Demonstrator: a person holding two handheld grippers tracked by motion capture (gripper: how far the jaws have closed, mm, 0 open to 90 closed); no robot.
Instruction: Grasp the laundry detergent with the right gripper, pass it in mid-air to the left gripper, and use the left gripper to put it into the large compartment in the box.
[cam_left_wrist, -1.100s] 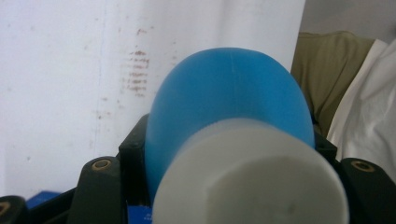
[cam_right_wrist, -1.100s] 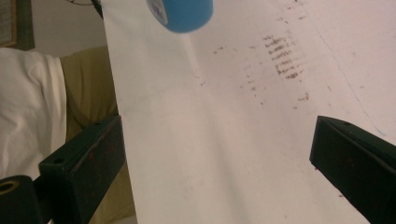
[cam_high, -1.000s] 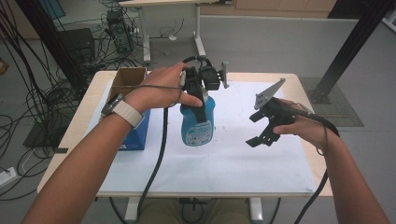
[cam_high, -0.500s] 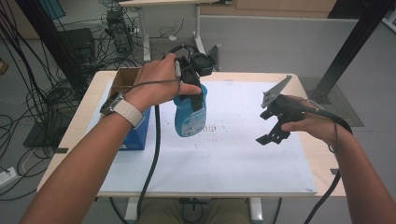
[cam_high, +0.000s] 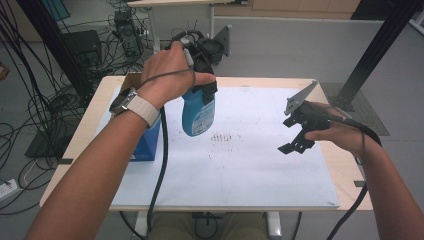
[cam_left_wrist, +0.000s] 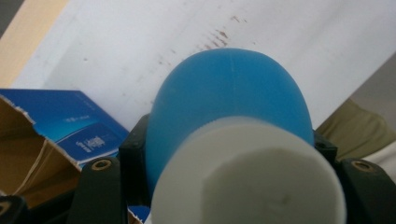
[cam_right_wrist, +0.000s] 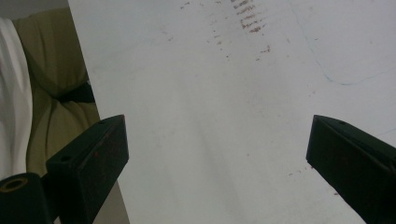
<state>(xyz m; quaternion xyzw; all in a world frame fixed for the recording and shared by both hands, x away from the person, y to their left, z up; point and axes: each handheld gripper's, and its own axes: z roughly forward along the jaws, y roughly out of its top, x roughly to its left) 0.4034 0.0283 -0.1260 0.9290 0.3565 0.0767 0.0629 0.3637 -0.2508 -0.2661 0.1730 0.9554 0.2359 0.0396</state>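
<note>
1. Blue plastic bottle (cam_high: 199, 111) with a white cap is seen clamped near its top in the left gripper (cam_high: 202, 90), hanging base-down clear of the table (cam_high: 75, 145), above the white sheet (cam_high: 240, 170).
2. In the left gripper view the bottle (cam_left_wrist: 231, 98) is seen end-on from the cap, and the black fingers (cam_left_wrist: 100, 186) are pressed against both of its sides; the grasp is judged firm.
3. Right gripper (cam_high: 296, 134) is held to the right above the sheet, well apart from the bottle. In the right gripper view its fingers (cam_right_wrist: 88, 158) are spread wide with nothing between them.
4. Progress, as judged: the pick-up is done and the bottle is airborne; its placing is left. No destination can be told.
5. Surroundings: a blue box (cam_high: 148, 141) is noted at the left side of the table, just beside the bottle, with a brown cardboard box (cam_left_wrist: 23, 154) next to it. A patch of brown marks (cam_high: 220, 137) is noted on the sheet.
6. Obstruction: the blue box is the nearest thing to a leftward path; the sheet beneath and to the right is free of objects.
</note>
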